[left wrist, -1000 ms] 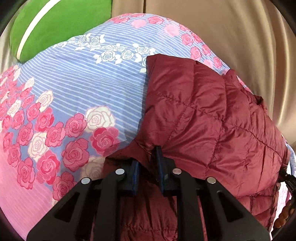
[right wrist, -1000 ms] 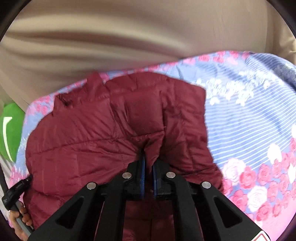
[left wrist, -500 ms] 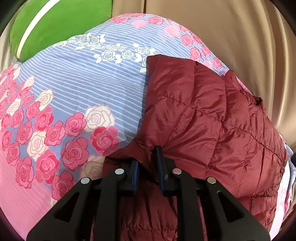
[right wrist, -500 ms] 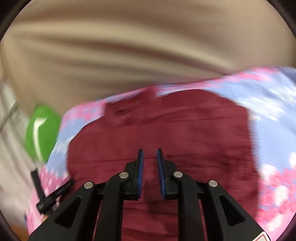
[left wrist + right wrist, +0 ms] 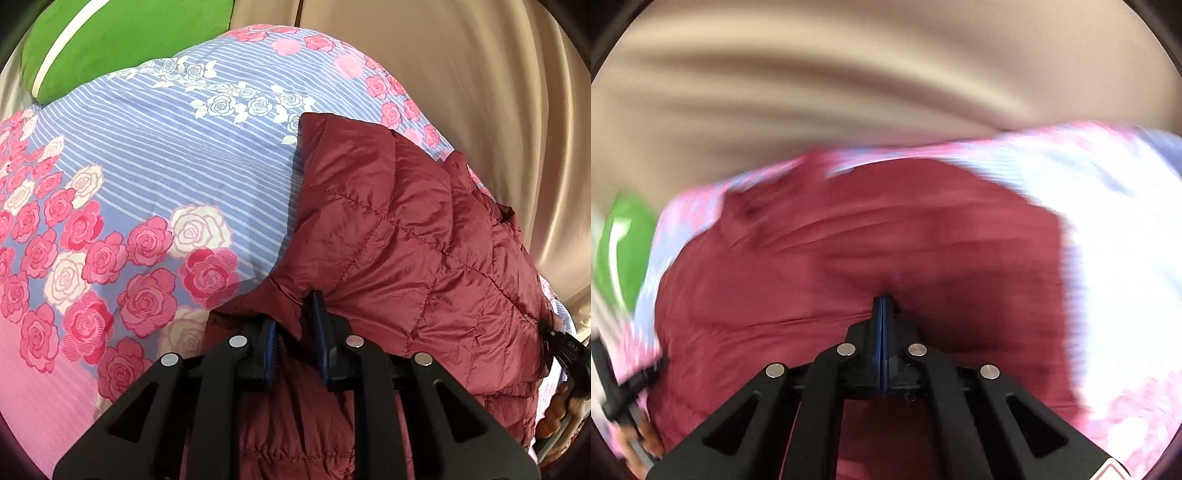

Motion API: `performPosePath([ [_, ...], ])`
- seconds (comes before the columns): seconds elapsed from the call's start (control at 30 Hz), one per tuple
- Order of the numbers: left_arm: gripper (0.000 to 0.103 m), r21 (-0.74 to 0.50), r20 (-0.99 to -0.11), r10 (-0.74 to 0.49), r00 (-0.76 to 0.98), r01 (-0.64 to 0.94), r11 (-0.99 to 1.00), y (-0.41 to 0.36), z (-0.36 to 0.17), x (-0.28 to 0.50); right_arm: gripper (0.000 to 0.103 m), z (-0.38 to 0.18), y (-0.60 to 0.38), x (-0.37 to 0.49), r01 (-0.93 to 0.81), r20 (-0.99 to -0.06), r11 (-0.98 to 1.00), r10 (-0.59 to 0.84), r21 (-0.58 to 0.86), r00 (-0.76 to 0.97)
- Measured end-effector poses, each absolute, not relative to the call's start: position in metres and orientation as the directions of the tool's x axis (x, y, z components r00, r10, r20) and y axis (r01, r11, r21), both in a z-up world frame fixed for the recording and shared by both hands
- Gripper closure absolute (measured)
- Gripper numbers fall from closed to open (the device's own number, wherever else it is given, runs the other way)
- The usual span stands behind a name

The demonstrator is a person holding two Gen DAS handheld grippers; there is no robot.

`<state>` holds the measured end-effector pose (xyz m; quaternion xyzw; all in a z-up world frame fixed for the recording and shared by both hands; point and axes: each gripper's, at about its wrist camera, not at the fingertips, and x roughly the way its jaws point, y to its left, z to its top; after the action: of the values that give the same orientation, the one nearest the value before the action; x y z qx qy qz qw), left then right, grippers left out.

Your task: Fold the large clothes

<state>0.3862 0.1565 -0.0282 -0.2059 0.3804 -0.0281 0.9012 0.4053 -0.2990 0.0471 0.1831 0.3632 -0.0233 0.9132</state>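
A dark red quilted jacket (image 5: 406, 240) lies on a floral bed sheet (image 5: 166, 166). My left gripper (image 5: 295, 314) is shut on a bunched fold at the jacket's near left edge, and fabric fills the gap between its blue pads. The right wrist view is motion-blurred. There the jacket (image 5: 923, 240) spreads below my right gripper (image 5: 882, 301), whose jaws are closing and whose pads now meet, with no fabric seen between them. The other gripper (image 5: 617, 387) and a hand show at the left edge.
A green pillow (image 5: 110, 37) lies at the far left corner of the bed. Beige curtain folds (image 5: 480, 74) hang along the far side. The blue-striped, rose-printed sheet lies bare left of the jacket. A hand (image 5: 554, 417) shows at the right edge.
My right gripper let go of the jacket fold, pulled back and swung sideways, then shut with nothing in it. The left gripper kept its hold and stayed put.
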Motion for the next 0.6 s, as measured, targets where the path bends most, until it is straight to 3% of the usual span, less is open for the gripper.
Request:
performPosePath([
  [0.07,0.085,-0.391,-0.675,-0.206,0.709,-0.106,0.914,0.157,-0.028,0.386,0.101,0.051,-0.326,0.387,0.210,-0.655,0.906,0.092,0.368,0.750],
  [0.1,0.086,-0.392,-0.674,-0.207,0.709,-0.106,0.914,0.157,-0.028,0.386,0.089,0.056,-0.333,0.373,0.214,-0.638,0.900,0.087,0.380,0.765],
  [0.13,0.086,-0.392,-0.674,-0.207,0.709,-0.106,0.914,0.157,-0.028,0.386,0.088,0.061,-0.333,0.359,0.203,-0.624,0.908,0.078,0.367,0.777],
  [0.3,0.086,-0.384,-0.677,-0.201,0.708,-0.107,0.917,0.156,-0.028,0.386,0.087,0.051,-0.308,0.330,0.100,-0.636,0.942,0.136,0.321,0.760],
  [0.43,0.086,-0.391,-0.675,-0.204,0.709,-0.109,0.914,0.157,-0.027,0.386,0.092,0.016,-0.307,0.343,0.180,-0.731,0.961,0.034,0.212,0.682],
  [0.6,0.086,-0.386,-0.676,-0.201,0.709,-0.109,0.916,0.156,-0.027,0.387,0.091,0.024,-0.322,0.325,0.203,-0.686,0.933,0.062,0.298,0.725],
])
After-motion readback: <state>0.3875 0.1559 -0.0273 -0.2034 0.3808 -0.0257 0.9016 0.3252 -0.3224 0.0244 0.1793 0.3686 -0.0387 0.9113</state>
